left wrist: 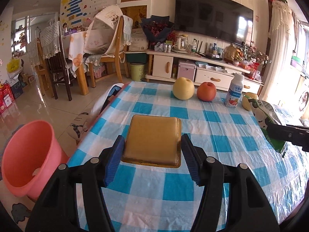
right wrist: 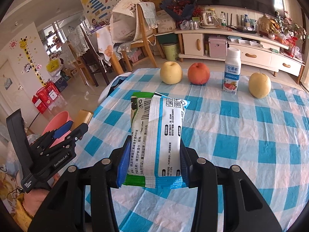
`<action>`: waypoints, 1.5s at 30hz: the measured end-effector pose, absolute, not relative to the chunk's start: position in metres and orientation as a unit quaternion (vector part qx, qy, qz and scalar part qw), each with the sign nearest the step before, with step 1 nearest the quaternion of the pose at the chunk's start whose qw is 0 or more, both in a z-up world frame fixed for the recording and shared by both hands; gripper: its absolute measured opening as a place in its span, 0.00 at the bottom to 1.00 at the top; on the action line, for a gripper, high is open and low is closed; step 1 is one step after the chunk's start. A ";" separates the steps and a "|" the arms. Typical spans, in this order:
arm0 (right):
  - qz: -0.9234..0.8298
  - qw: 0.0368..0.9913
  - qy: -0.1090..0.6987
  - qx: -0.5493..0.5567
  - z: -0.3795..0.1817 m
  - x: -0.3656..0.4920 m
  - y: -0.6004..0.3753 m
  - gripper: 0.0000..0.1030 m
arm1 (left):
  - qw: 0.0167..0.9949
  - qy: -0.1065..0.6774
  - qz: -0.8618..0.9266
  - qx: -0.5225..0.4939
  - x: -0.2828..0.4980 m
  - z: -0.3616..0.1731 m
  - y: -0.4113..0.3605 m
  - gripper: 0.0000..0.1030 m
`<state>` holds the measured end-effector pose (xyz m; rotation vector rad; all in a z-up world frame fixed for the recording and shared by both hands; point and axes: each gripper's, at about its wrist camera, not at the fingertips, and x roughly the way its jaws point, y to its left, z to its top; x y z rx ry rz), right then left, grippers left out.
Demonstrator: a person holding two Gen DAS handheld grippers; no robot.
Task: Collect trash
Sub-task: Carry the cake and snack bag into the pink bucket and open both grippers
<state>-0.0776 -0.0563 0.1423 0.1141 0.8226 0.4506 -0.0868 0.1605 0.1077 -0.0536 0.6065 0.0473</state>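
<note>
We hold two pieces of trash at this moment. The left gripper (left wrist: pixel 152 150) has its blue pads pressed against both sides of the gold plastic tray (left wrist: pixel 153 139), which sits near the left edge of the table (left wrist: pixel 222 154), and the right gripper (right wrist: pixel 152 160) is pinching the wet-wipe packet (right wrist: pixel 156 135) across its width, over the middle of the table. We cannot tell if the packet is lifted or resting on the checked cloth. The pink bucket (left wrist: pixel 29 154) stands on the floor just beside the left edge of the table, so we judge it is the place for the trash. To do this step well, we should lift the tray straight up before we swing it over the edge, and keep the grip firm but gentle, because the thin tray may bend and slip out. The packet is soft, so it may sag; we should carry it level and release it only when it is above the bucket opening. We count two trash items, one bucket, two yellow pears (right wrist: pixel 171 72) (right wrist: pixel 259 85), one red apple (right wrist: pixel 199 73) and one yogurt bottle (right wrist: pixel 232 70), all four standing along the far edge and probably not trash.
</note>
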 end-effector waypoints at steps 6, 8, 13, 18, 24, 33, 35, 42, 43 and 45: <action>0.235 0.886 0.397 0.048 0.144 -0.092 -0.024 0.44 | 0.958 0.280 0.050 -0.035 -0.093 0.114 0.185 0.59; 0.240 0.885 0.396 0.047 0.145 -0.096 -0.014 0.44 | 0.959 0.273 0.058 -0.041 -0.094 0.117 0.194 0.59; 0.249 0.884 0.394 0.037 0.148 -0.101 0.010 0.44 | 0.961 0.259 0.077 -0.051 -0.097 0.124 0.215 0.59; 0.260 0.882 0.392 0.019 0.151 -0.103 0.039 0.44 | 0.962 0.245 0.098 -0.071 -0.102 0.130 0.237 0.59; 0.281 0.877 0.390 -0.003 0.155 -0.102 0.076 0.44 | 0.957 0.235 0.125 -0.112 -0.107 0.134 0.268 0.60; 0.315 0.864 0.392 -0.021 0.154 -0.093 0.131 0.44 | 0.945 0.225 0.168 -0.167 -0.113 0.132 0.314 0.60; 0.324 0.861 0.392 -0.023 0.155 -0.093 0.145 0.44 | 0.941 0.223 0.179 -0.179 -0.114 0.131 0.323 0.60; 0.359 0.849 0.385 -0.041 0.163 -0.088 0.195 0.44 | 0.922 0.215 0.222 -0.234 -0.123 0.125 0.361 0.60; 0.363 0.848 0.385 -0.044 0.163 -0.087 0.202 0.44 | 0.918 0.215 0.227 -0.243 -0.124 0.124 0.367 0.60; 0.370 0.844 0.385 -0.046 0.163 -0.085 0.214 0.44 | 0.909 0.213 0.239 -0.266 -0.129 0.121 0.381 0.60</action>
